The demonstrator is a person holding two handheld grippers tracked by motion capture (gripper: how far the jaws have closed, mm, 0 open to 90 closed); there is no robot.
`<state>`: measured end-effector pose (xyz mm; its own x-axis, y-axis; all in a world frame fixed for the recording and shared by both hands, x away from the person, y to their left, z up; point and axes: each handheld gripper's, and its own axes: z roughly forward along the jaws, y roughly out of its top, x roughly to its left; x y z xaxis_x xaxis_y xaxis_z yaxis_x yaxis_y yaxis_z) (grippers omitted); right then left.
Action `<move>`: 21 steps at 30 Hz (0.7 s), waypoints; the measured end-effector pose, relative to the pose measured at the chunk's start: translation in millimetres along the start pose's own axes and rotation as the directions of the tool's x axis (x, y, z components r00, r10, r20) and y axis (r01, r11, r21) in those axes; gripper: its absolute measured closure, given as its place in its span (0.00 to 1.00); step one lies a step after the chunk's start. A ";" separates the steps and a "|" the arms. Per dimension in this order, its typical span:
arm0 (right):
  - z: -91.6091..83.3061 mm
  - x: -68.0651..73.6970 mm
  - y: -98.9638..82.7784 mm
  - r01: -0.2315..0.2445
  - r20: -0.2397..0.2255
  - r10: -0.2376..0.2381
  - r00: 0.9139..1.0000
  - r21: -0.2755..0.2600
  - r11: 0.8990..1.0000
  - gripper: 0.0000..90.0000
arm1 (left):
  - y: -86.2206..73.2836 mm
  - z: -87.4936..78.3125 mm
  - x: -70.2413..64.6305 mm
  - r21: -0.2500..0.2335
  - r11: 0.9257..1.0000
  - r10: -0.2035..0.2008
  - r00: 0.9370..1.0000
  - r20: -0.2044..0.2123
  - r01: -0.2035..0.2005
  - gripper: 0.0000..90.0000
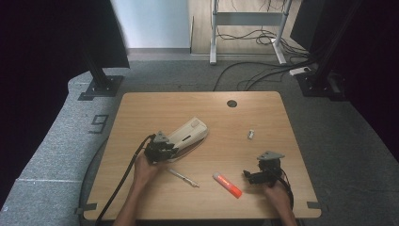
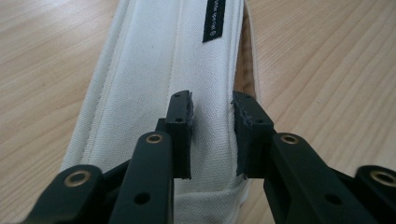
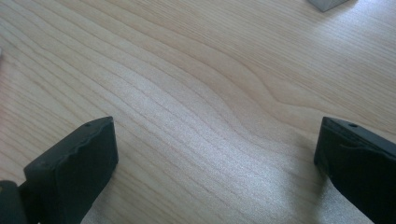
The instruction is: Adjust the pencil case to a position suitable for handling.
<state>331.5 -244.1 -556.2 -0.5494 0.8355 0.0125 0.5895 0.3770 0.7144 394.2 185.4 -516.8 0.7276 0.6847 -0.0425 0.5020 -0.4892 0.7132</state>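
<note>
A cream canvas pouch lies at an angle left of the table's middle. In the left gripper view the pouch runs away from the camera, with a small black label near its far end. My left gripper is at the pouch's near end, and its jaws pinch a raised fold of cloth along the right edge, which puckers between the pads. My right gripper rests low at the front right of the table, jaws wide apart over bare wood with nothing between them.
A silver pen lies in front of the pouch, and an orange and white marker lies just left of the right gripper. A small white object sits farther back on the right. The wooden table has a cable hole at its back edge.
</note>
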 end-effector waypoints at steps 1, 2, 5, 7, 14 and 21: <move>0.0 0.0 0.0 0.000 0.000 0.000 1.000 -0.001 1.000 0.00 | -0.1 -3.6 1.3 -0.014 1.000 -0.002 1.000 0.003 0.002 0.82; 0.0 0.0 0.0 0.000 0.000 0.000 1.000 0.000 1.000 0.00 | 0.4 -5.5 2.4 -0.017 1.000 -0.006 1.000 0.010 0.006 0.83; 0.0 0.0 0.0 0.000 -0.001 0.000 1.000 0.000 1.000 0.00 | -0.1 -9.3 3.7 -0.033 0.999 -0.019 1.000 0.019 0.020 0.85; 0.0 -0.1 0.0 0.000 -0.001 0.000 1.000 0.000 1.000 0.00 | -1.0 -12.9 4.6 -0.047 0.998 -0.031 0.999 0.032 0.032 0.86; 0.0 -0.1 -0.1 0.000 -0.002 0.000 1.000 0.000 1.000 0.00 | 1.8 -24.2 8.7 -0.092 0.992 -0.077 0.993 0.088 0.086 0.87; -0.1 -0.1 0.0 0.000 -0.002 0.000 1.000 0.000 1.000 0.00 | 3.3 -32.1 14.0 -0.129 0.982 -0.120 0.984 0.132 0.137 0.87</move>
<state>331.5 -244.2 -556.1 -0.5502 0.8350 0.0138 0.5897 0.3768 0.7143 391.0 210.7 -492.6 0.7175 0.6610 -0.2198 0.5323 -0.3168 0.7851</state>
